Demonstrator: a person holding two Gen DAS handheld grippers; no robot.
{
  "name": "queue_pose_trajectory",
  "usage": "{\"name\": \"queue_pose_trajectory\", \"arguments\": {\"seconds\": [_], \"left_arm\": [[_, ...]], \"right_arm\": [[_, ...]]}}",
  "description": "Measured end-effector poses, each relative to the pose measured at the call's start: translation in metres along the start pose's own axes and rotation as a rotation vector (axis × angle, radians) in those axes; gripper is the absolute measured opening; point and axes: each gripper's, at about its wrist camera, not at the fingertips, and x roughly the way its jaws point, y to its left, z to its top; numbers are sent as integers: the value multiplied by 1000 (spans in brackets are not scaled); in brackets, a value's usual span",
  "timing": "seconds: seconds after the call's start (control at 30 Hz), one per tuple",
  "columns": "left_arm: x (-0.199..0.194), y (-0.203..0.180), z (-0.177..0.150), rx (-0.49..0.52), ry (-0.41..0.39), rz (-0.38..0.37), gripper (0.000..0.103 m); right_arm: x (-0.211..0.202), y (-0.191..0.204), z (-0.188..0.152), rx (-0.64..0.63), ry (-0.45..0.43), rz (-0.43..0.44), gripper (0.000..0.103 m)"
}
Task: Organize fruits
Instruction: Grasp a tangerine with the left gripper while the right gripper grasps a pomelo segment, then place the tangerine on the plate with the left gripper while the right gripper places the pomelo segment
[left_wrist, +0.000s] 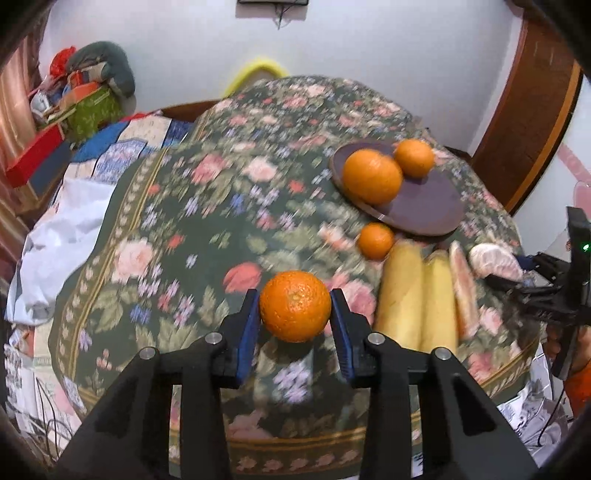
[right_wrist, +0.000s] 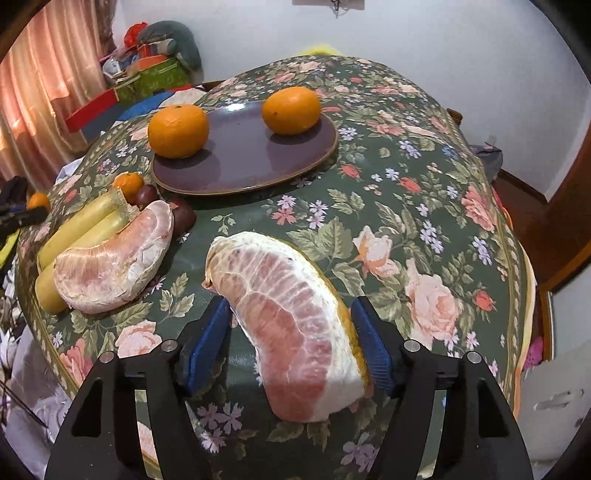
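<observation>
No readable text, labels, brands or numbers in either view. Boxes (left_wrist: 85, 107) at upper left of the frame show print, but it's too blurred and small to read. Fruit and plate (right_wrist: 243, 155) carry no stickers or marks. Dark fixture at top centre: nothing legible.
</observation>
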Motion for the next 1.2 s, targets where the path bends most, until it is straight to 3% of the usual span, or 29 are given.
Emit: {"name": "queue_pose_trajectory", "arguments": {"seconds": [0.2,0.33,0.57,0.6,0.63,0.73,1.0,1.2], "left_arm": [[3,-26,20,23,-23,-36,37],[4,-45,29,45,-33,-61,37],[6,-72,44,82,-63,-98,37],[6,-76,46,86,-65,-102,37],[7,-79,48,88,-67,-107,37],[10,-86,54,95,-71,-116,37],[16,-94,63,111,-81,-122,37],[22,-94,75,106,-92,-117,37]], "right_arm": [[3,1,3,-10,-27,-6,62],[2,-3,6,16,-51,-8,52],[-8,-15,7,63,-98,20,48],[-12,-17,8,68,-110,17,45],[-15,-19,10,72,-122,18,31],[-23,-25,18,89,-139,55,26],[-27,-26,26,56,-158,41,24],[-44,-29,44,61,-233,53,24]]}}
